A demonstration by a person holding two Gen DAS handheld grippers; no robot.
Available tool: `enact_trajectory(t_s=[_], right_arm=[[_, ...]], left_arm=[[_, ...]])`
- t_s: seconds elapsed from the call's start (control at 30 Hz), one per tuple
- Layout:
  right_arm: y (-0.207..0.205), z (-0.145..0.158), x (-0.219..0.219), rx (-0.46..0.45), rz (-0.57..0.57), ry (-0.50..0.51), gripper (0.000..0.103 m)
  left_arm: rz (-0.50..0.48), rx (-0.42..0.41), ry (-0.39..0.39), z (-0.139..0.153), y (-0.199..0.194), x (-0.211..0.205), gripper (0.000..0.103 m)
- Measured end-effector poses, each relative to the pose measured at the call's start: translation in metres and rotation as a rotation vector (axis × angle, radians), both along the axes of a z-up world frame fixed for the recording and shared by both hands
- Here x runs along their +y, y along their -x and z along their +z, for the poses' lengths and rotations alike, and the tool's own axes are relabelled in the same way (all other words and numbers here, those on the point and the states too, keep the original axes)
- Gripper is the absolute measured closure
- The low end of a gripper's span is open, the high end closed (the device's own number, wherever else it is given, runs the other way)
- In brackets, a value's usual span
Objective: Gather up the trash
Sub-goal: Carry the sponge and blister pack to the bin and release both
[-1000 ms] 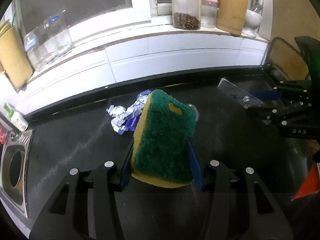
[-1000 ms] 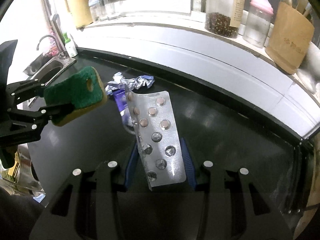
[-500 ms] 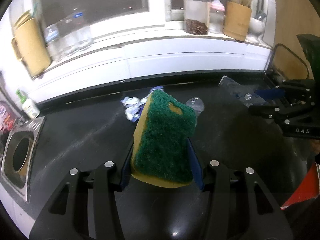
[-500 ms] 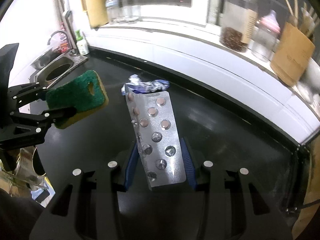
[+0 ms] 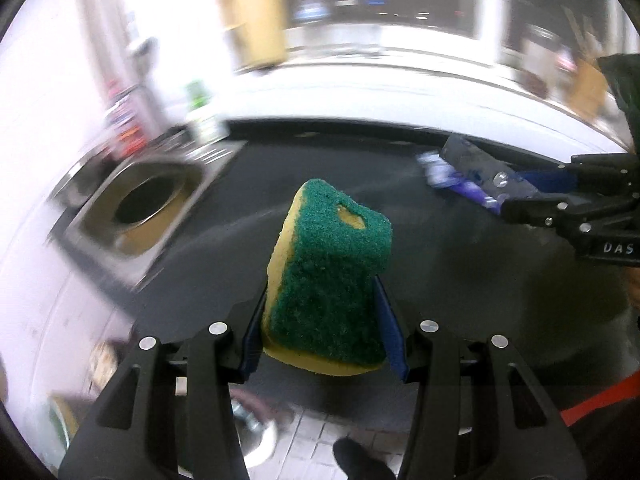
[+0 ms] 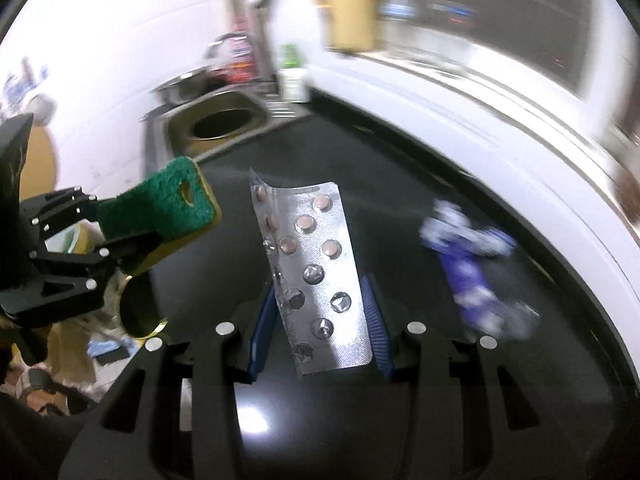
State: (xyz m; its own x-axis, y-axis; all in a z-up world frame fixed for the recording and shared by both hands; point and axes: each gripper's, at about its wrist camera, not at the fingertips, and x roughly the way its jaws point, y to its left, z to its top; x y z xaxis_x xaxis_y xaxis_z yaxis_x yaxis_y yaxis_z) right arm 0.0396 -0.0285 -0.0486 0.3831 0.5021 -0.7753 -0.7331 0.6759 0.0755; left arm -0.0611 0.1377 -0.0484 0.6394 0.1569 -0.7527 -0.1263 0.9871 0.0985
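1. My left tongs (image 5: 320,316) are clamped on a green-and-yellow sponge (image 5: 330,276), which stands up between the blue pads (image 5: 390,332), scouring face toward the camera, lifted clear of the dark desk (image 5: 460,292).
2. My right tongs (image 6: 320,312) are clamped on a silver blister pack (image 6: 316,272), which sticks out forward and upward from the pads; some pockets hold pills, others look pushed out.
3. Seen from the right tongs, the left tongs (image 6: 132,240) hang off to the left with the sponge (image 6: 160,204), well apart from the pack.
4. A crumpled purple-and-silver wrapper (image 6: 468,264) lies on the desk, ahead and right of my right tongs; it is blurred.
5. Ahead and left of both tongs is a round hole in a steel surround (image 5: 140,204), sunk in the desk.
6. I judge I am carrying two pieces to a drop point, perhaps that hole.
7. Next, each load must be brought over the opening before the tongs part; the wrapper remains to fetch.
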Motion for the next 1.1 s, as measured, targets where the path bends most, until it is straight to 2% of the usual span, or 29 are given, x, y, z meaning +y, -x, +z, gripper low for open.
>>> enact_trajectory(t_s=[0.3, 0.47, 0.63, 0.77, 0.93, 1.1], right_arm=[[0.067, -0.019, 0.185, 0.079, 0.333, 0.005, 0.061], [0.107, -0.038, 0.267, 0.132, 0.469, 0.028, 0.061], [0.143, -0.057, 0.33, 0.161, 0.559, 0.062, 0.061], [0.162, -0.075, 0.369, 0.189, 0.6, 0.095, 0.061], [0.175, -0.103, 0.403, 0.218, 0.622, 0.139, 0.061], [0.183, -0.127, 0.427, 0.236, 0.626, 0.18, 0.061]], left_arm=[[0.372, 0.049, 0.021, -0.031, 0.115, 0.124, 0.055], [0.522, 0.071, 0.038, -0.054, 0.167, 0.175, 0.055], [0.621, 0.077, 0.088, -0.078, 0.199, 0.216, 0.055], [0.685, 0.06, 0.166, -0.11, 0.225, 0.249, 0.054], [0.723, 0.08, 0.213, -0.154, 0.232, 0.273, 0.054], [0.738, 0.106, 0.252, -0.178, 0.233, 0.287, 0.054]])
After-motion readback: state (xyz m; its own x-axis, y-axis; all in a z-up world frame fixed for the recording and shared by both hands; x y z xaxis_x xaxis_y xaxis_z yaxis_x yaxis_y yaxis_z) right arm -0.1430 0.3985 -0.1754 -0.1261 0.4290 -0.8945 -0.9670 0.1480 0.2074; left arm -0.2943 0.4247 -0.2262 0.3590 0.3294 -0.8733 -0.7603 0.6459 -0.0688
